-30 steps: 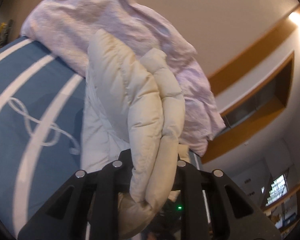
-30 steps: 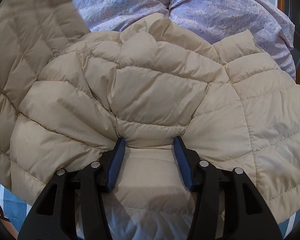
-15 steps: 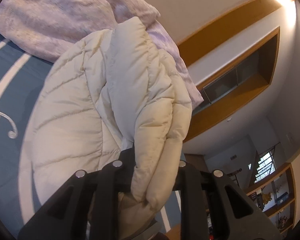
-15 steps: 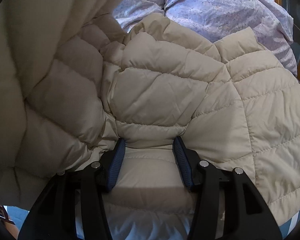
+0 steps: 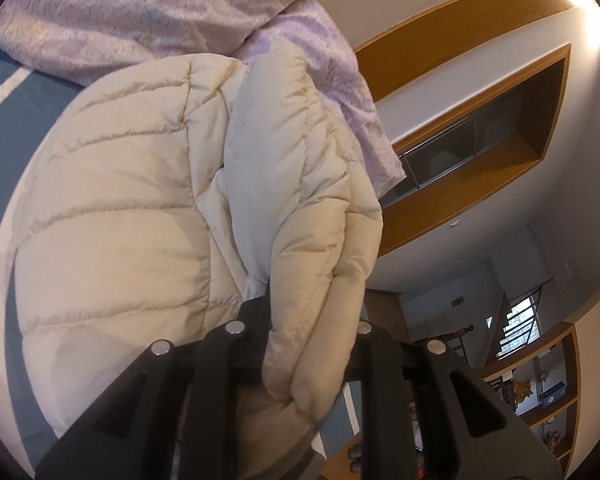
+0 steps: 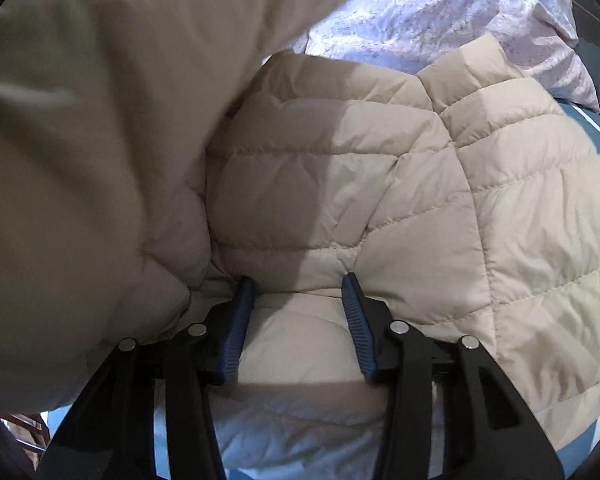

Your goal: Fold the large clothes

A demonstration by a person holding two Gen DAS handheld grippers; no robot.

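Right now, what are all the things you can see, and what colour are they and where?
puffy jacket: one, cream, lying on the bed; one part is lifted and folding over, big and blurry at the left of the right wrist view.
quilt: one, pale purple, bunched up behind the jacket.
bed cover: one, blue with white stripes, under the jacket.
wall niche: one, brown wood frame, on the white wall.
shelves: one set, wood, far off at lower right; the small things on them are too tiny to name.
left gripper: one, black, pinching a thick fold of the jacket.
right gripper: one, black with blue pads, squeezing a jacket fold between the pads.
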